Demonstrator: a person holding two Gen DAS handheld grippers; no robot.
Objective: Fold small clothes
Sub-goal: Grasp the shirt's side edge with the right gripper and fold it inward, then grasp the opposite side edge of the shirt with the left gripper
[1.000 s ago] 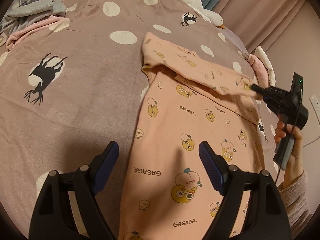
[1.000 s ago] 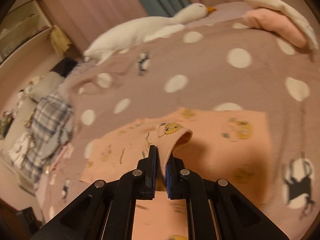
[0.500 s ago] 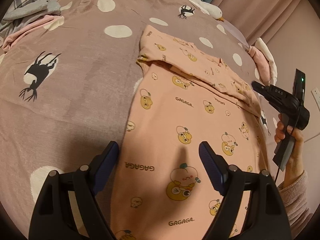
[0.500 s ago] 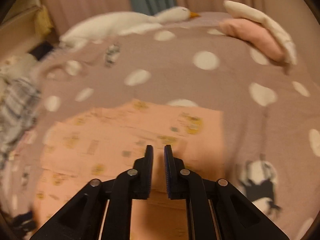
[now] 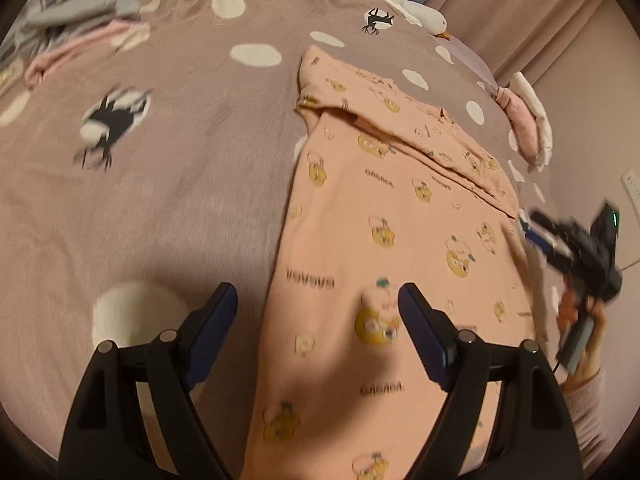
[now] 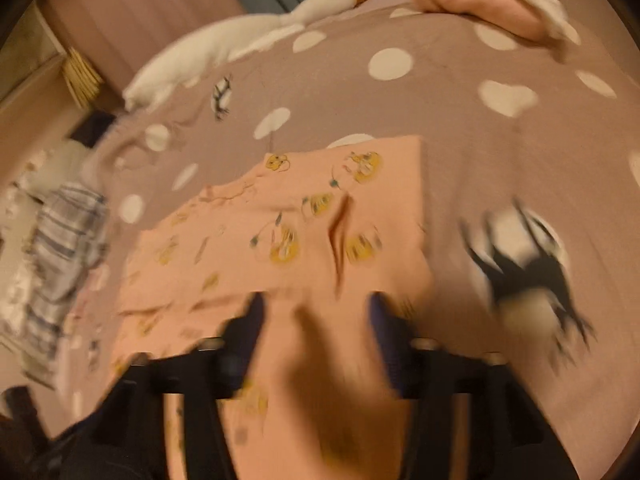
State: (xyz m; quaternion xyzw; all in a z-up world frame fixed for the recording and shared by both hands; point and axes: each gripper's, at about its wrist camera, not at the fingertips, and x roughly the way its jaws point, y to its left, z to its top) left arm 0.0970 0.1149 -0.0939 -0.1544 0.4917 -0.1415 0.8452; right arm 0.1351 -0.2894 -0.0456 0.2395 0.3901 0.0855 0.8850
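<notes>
The peach-pink cotton garment w/ yellow cartoon prints [image 5: 384, 240] lies flat on the mauve bedspread w/ white dots [image 5: 180, 200], filling the left wrist view from centre to 6 o'clock. One fold looks done: a sleeve lies across the top at approx. 1 o'clock. The right gripper [image 6: 316, 312] has just been opening; jaws apart, nothing between them, cloth beneath. The left gripper [image 5: 316, 300] hovers wide open, empty, over the garment's left edge. Left to do, prob.: other side fold, then halving the body.
</notes>
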